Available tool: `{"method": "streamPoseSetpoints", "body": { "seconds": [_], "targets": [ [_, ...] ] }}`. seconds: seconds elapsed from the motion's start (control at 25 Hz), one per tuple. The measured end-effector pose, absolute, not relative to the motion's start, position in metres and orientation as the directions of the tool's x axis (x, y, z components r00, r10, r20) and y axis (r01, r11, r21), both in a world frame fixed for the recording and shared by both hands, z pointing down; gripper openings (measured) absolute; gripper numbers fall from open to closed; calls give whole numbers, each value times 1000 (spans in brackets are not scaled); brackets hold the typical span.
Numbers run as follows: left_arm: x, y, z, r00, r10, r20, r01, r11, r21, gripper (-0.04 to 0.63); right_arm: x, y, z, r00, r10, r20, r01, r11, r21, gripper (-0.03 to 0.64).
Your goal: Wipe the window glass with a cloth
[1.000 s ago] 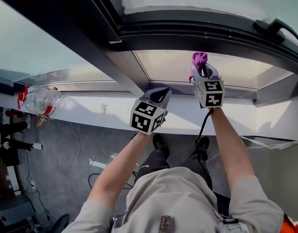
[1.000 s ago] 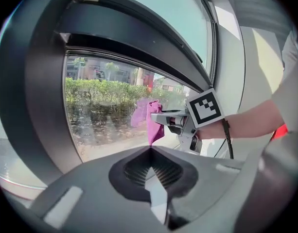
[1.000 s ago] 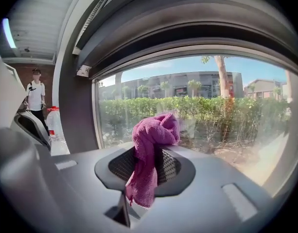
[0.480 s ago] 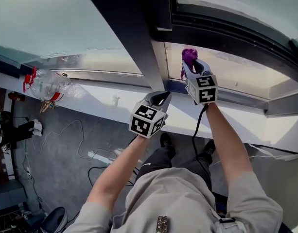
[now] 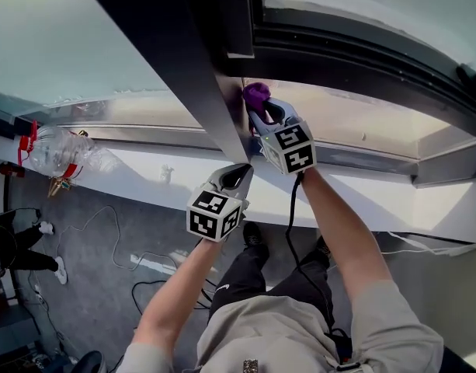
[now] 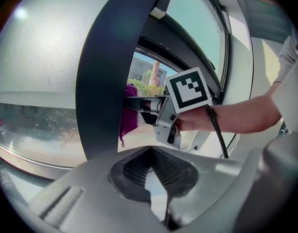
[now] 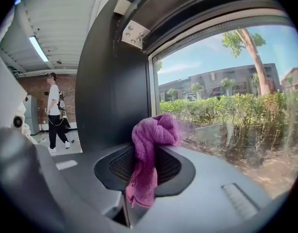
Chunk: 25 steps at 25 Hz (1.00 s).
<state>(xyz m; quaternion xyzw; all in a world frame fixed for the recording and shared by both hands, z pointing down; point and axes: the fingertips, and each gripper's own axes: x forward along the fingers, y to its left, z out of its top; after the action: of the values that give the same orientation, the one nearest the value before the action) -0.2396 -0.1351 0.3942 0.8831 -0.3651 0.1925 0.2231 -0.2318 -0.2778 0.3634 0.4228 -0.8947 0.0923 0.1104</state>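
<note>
A purple cloth is bunched at the tip of my right gripper, which is shut on it. It is held against the lower window glass, right beside the dark upright frame post. In the right gripper view the cloth hangs down between the jaws of the right gripper, with the glass just beyond it. My left gripper hovers below over the sill, shut with nothing in it. In the left gripper view the left gripper faces the post, and the cloth shows behind it.
A clear plastic bottle with a red cap lies on the white sill at the left. Cables and a power strip trail on the grey floor below. A person stands far back in the room.
My right gripper has carried the cloth leftward along the glass up to the frame post. My left gripper has shifted a little left and down.
</note>
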Motion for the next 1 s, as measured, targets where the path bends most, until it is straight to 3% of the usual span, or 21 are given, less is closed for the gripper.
{"method": "streamPoseSetpoints", "body": {
  "seconds": [0.2,0.44,0.68,1.0],
  "targets": [
    [-222,-142,418,663,-576,478,-737,-615,281,3,-220,-269,355,-682,-713,165,-731,672,-116,114],
    [-149,-136,431,716,-546,436,-686,-667,291,3,-140,-222,343,-657,-752,59,-752,647,-128,114],
    [-34,-115,451,801,-430,416,-568,-765,303,3,6,-184,358,-487,-872,48,-871,481,-103,115],
    [114,-88,461,884,-261,389,-395,-861,321,3,218,-143,367,-170,-985,43,-981,165,-103,118]
  ]
}}
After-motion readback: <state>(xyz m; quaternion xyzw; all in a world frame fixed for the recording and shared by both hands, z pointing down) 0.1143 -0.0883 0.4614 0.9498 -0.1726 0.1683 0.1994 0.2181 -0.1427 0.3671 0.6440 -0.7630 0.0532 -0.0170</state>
